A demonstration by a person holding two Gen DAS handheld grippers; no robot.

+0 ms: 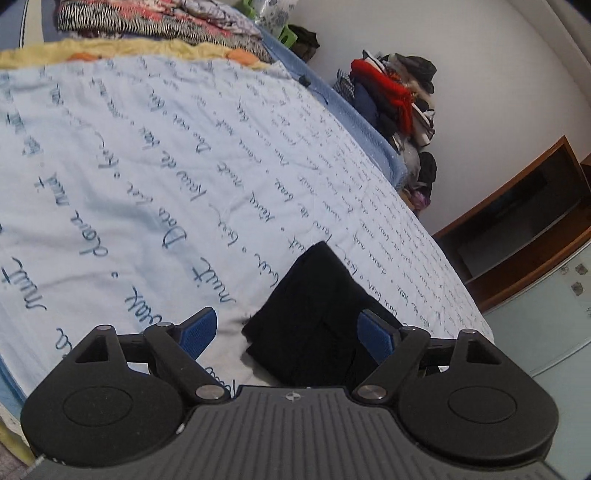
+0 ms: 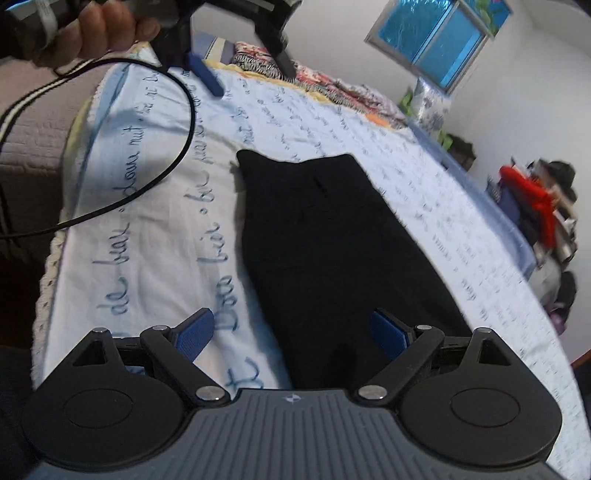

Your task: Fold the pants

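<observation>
The black pants lie folded into a long flat strip on the pale blue script-printed bedspread. My right gripper is open, just above the near end of the pants, holding nothing. In the left wrist view the pants show as a dark folded block, and my left gripper is open above their near end, its right finger over the cloth. The left gripper also shows in the right wrist view, open, held in a hand above the far end of the bed.
A stack of patterned folded clothes lies at the head of the bed. A heap of clothes with a red item stands against the wall beside the bed. A wooden shelf is further right. A black cable loops over the bedspread.
</observation>
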